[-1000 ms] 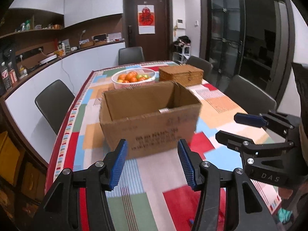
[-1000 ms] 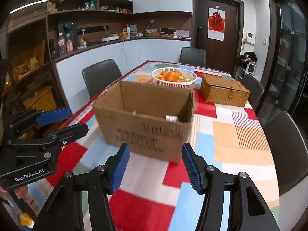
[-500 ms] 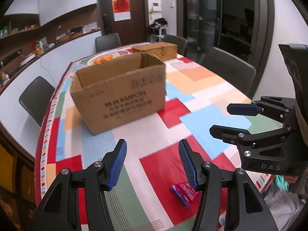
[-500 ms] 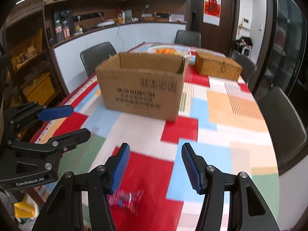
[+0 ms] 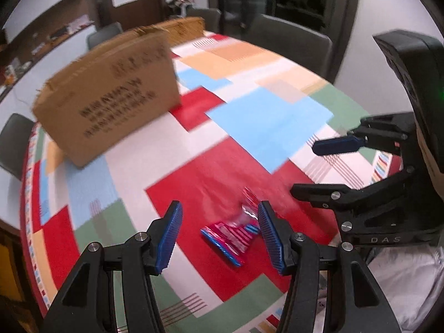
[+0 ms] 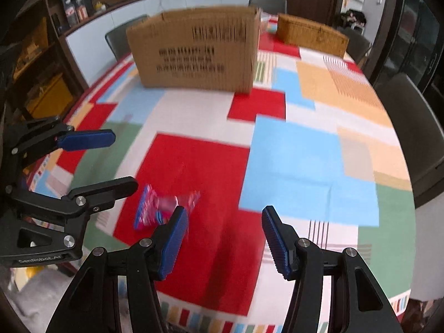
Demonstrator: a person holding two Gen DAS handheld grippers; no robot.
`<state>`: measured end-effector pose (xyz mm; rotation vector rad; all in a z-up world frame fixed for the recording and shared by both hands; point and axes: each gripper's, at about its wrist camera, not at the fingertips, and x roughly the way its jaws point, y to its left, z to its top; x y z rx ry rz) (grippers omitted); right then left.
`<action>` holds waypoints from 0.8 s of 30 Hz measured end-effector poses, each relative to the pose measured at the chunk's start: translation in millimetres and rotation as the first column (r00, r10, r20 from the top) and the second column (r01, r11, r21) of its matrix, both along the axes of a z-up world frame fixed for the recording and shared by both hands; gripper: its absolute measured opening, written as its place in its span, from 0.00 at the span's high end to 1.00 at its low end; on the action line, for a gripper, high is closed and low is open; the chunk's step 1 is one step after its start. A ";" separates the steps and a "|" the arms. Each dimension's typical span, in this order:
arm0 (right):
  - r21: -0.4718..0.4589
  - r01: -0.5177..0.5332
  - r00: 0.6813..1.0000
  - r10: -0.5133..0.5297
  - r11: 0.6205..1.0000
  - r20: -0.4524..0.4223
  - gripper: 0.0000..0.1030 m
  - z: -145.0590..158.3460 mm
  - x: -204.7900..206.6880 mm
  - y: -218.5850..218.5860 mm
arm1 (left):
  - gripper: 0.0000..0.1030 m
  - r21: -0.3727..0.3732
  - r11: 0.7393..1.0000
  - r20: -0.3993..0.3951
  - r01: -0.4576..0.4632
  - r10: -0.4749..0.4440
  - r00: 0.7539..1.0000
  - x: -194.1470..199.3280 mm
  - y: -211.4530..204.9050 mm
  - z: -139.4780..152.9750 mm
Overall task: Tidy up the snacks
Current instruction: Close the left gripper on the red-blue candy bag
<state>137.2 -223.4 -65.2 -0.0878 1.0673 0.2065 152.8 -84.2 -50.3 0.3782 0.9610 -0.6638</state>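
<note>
Patchwork-clothed table [image 6: 291,155] carries cardboard box [image 6: 194,55], wicker box [image 6: 310,37], snack packet [image 5: 230,236].

You see a pink-and-blue striped snack packet [image 5: 231,238] on a red, blue, green, orange patchwork tablecloth [image 5: 266,127]; brown cardboard box [image 6: 194,52], black print.

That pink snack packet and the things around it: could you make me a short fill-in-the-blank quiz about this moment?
1. The pink snack packet lies on a ____ patch of the tablecloth.
2. The jaws of the left gripper and of the right gripper are both ____.
3. The large box beyond the packet is made of ____.

Missing words: red; open; cardboard
</note>
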 end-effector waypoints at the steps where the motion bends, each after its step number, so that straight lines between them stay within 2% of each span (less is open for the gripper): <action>1: -0.003 0.000 1.000 0.000 1.000 -0.011 0.45 -3.2 -0.9 -0.9 | 0.46 0.009 1.000 -0.016 0.016 -0.015 1.000 -0.1 -2.9 -4.5; 9: -0.046 0.013 0.997 -0.017 0.999 -0.080 0.45 -21.3 -3.9 -8.8 | 0.46 0.082 0.990 -0.099 0.112 -0.103 0.990 2.6 -20.6 -33.0; 13: -0.060 0.020 0.994 -0.027 0.998 -0.108 0.45 -28.6 -1.7 -12.8 | 0.45 0.096 0.986 -0.125 0.139 -0.127 0.984 5.5 -26.1 -42.7; 21: -0.042 0.032 0.987 -0.038 0.999 -0.156 0.45 -41.3 3.8 -16.4 | 0.46 0.097 0.986 -0.169 0.139 -0.122 0.978 17.4 -34.2 -57.2; 23: -0.039 0.037 0.986 -0.042 0.999 -0.160 0.45 -43.1 5.5 -17.6 | 0.48 0.092 0.986 -0.182 0.139 -0.120 0.976 18.3 -34.5 -59.7; 24: -0.038 0.040 0.985 -0.046 0.998 -0.164 0.45 -43.9 6.7 -18.0 | 0.52 0.089 0.987 -0.187 0.135 -0.117 0.975 18.9 -34.5 -60.6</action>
